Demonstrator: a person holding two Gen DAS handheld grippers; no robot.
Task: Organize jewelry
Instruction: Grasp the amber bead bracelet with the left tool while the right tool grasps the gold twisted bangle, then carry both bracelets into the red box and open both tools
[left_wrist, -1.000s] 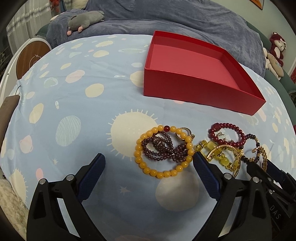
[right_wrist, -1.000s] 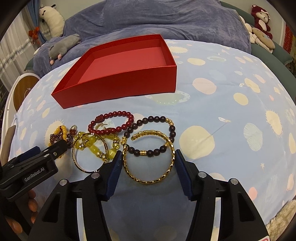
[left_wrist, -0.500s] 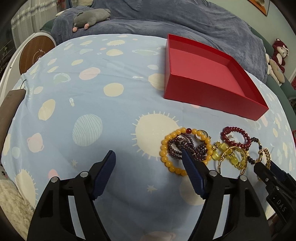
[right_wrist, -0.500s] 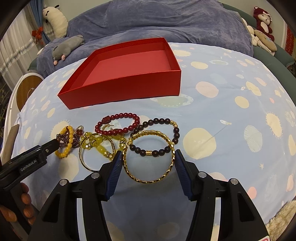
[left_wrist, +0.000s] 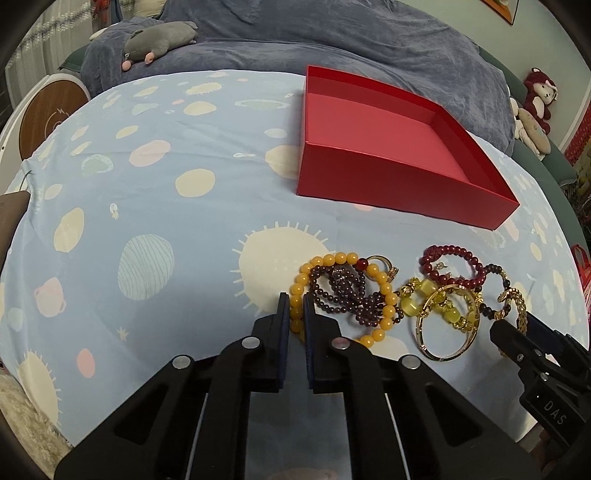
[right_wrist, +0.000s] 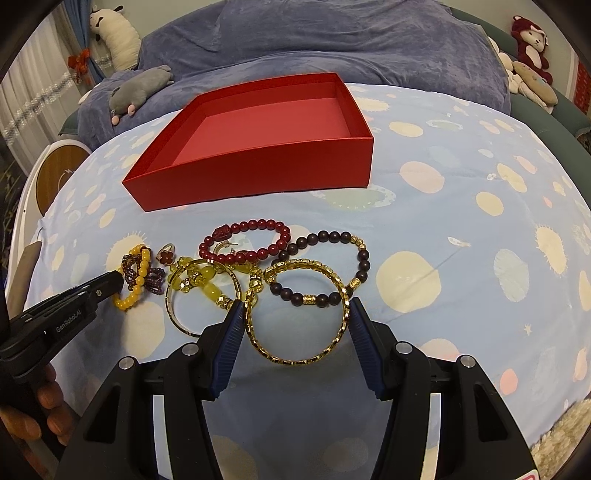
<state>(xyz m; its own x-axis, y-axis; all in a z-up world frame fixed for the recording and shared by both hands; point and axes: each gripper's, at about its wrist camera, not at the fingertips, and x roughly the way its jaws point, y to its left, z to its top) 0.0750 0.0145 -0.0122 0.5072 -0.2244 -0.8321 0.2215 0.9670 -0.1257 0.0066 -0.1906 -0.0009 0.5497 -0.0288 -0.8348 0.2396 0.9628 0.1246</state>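
**Several bracelets near an empty red box**

Several bracelets lie tangled on the bed sheet, near side of the red box. Left gripper fingers clamp the yellow bead bracelet. Right gripper fingers stand apart, flanking the gold bangle.

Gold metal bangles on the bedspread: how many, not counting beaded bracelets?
2. A chain-patterned bangle lies inside the right claw. A thin plain bangle lies to its left, ringing chunky yellow beads. The pile overlaps, so another may be hidden.
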